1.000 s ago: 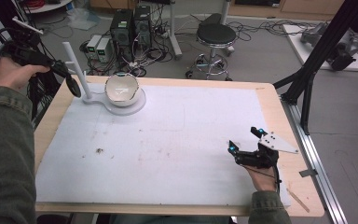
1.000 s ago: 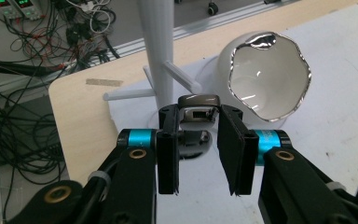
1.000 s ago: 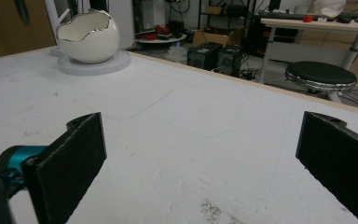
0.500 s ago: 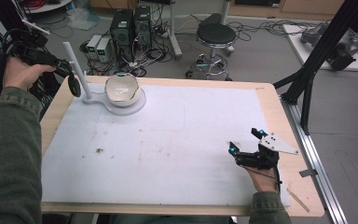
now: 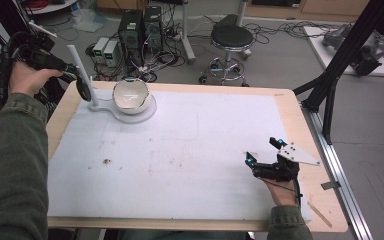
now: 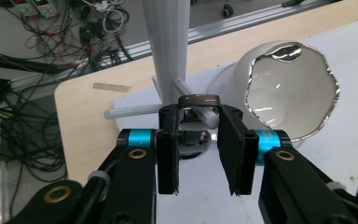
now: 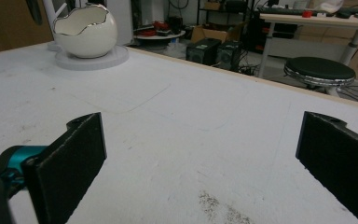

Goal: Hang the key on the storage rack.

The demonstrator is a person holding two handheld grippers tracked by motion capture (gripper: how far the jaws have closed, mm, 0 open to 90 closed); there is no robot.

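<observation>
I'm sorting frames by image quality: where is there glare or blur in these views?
Left gripper view: bright glare on the egg-shaped bowl's silver rim, and the near fingers look soft. Right gripper view: the fingers at the bottom are blurred, the bowl farther off sharper. High view: even light, soft overall, with no strong shadows on the white mat.

An egg-shaped bowl (image 5: 130, 95) sits on a round stand (image 5: 147, 111) near the table's (image 5: 285, 97) far left corner, an upright post (image 5: 82, 75) just left of it, the left gripper (image 6: 198, 154) beside that post, and the right gripper (image 5: 265, 157) near the front right corner.
</observation>
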